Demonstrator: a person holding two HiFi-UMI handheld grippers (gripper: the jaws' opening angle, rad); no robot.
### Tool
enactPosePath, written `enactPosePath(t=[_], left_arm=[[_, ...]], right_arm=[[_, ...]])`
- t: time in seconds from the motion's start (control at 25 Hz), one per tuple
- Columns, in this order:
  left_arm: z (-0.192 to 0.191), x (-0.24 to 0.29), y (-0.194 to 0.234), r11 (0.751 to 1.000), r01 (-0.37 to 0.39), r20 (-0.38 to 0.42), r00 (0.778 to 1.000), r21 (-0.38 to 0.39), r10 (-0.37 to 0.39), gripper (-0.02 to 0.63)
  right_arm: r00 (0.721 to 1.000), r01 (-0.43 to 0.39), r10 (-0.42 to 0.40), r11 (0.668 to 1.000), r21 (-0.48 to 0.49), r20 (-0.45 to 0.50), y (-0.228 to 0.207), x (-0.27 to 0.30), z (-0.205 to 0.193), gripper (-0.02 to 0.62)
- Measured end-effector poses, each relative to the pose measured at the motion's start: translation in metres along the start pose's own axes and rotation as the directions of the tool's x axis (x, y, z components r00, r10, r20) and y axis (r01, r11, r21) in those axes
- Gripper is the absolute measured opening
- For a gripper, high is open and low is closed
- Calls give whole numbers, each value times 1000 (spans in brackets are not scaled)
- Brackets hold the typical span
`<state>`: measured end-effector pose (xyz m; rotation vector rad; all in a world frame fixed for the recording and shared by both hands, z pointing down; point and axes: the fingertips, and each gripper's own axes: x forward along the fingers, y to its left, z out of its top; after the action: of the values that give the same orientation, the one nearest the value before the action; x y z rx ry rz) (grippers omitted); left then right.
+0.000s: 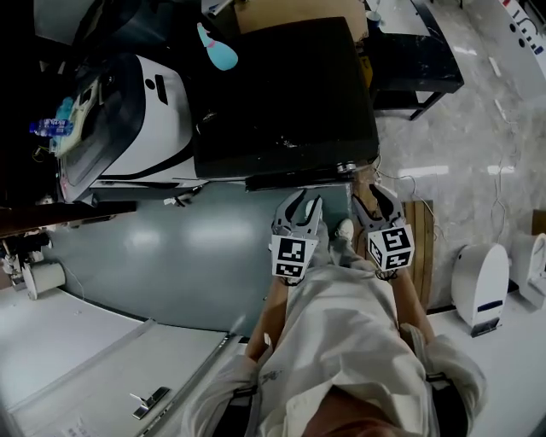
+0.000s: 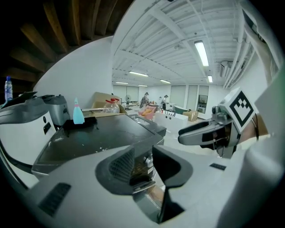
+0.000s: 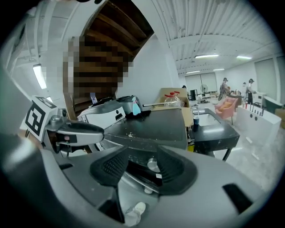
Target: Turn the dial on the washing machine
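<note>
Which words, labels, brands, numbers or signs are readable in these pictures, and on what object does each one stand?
No text reads clearly.
Left hand-held gripper, marker cube: square code pattern, no letters.
Right hand-held gripper, marker cube: the same.
Lettering, head view's top right: cut off, unreadable.
Bottle label: too small.
</note>
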<state>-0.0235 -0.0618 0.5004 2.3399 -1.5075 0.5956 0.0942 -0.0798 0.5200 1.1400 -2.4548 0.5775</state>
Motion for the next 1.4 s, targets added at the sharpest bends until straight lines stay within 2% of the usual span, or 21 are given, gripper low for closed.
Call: enactPosePath(t=[0.6,1.4], left_arm=[[-42,34,11,994,105,-78,991,2,-105,132],[-79,64,16,981,191,-141,971,-16,-191,132]], right_arm=[[994,90,-89,996,10,-68,-13,37,-30,209],[979,142,-139,990,11,-151,-17,86,-63,232]])
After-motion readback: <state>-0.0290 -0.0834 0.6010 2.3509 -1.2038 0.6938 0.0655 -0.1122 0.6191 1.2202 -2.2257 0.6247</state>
